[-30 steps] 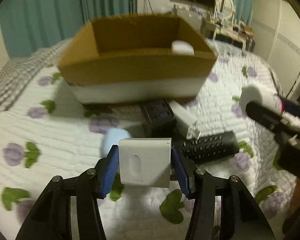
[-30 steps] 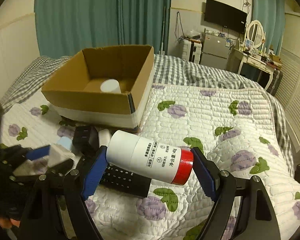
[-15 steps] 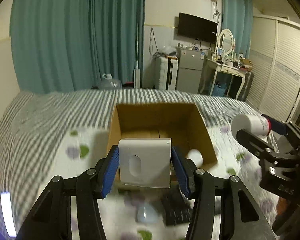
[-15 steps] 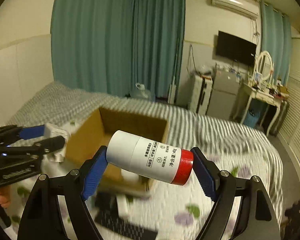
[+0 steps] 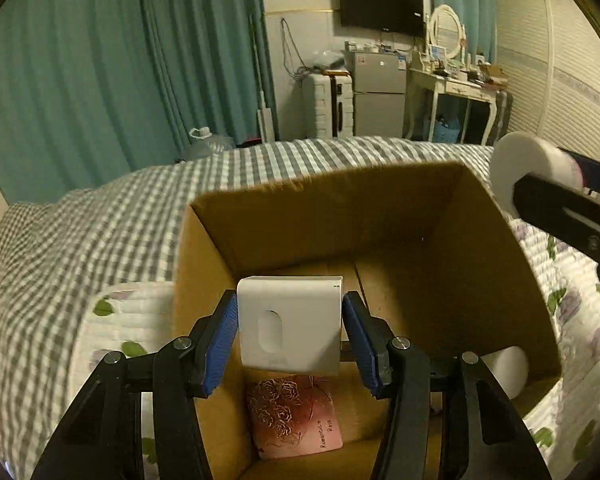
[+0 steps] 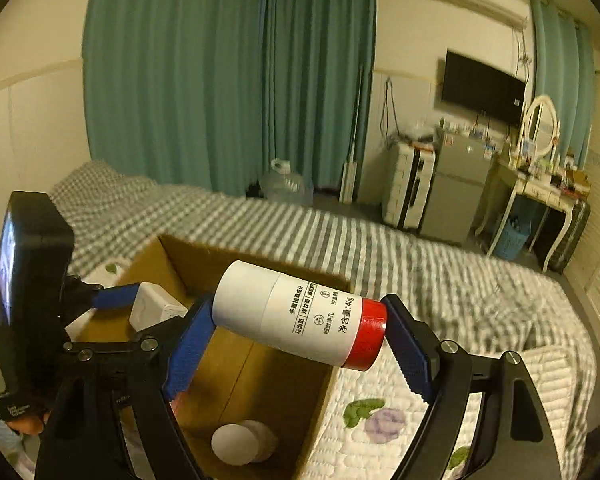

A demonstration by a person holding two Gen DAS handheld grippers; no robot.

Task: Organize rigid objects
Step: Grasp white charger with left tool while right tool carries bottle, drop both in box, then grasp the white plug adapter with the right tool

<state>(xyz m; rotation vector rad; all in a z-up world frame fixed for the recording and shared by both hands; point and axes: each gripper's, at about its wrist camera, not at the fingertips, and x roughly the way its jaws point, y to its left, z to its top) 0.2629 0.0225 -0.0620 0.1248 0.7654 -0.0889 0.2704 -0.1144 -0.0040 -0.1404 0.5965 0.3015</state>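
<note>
Box (image 5: 340, 220) of brown cardboard sits open-topped on the bed (image 5: 80, 240), filling the middle of the left wrist view. Left tongs (image 5: 290, 336) hover level over its near wall, pointing toward 12 o'clock, their blue pads clamped on the two sides of a white cube (image 5: 290, 332) with an oval recess on its near face. Under the cube, on the box floor at 6 o'clock, lies a pink card (image 5: 296, 416) with rose outlines. A white cylinder (image 5: 504, 372) rests on its side in the box's corner at 4 o'clock.

Right tongs (image 6: 296, 330) are held above the box's right wall, tilted so the grip slopes down toward 4 o'clock. They squeeze a white bottle (image 6: 296, 316) end to end, its red cap (image 6: 366, 334) against the right pad and the white base against the left pad. In this view the left tongs and cube (image 6: 156, 306) appear at 9 o'clock over the box (image 6: 260, 380), and the cylinder (image 6: 236, 444) shows at 6 o'clock inside it. Teal curtains (image 6: 220, 72) hang behind the bed.
</note>
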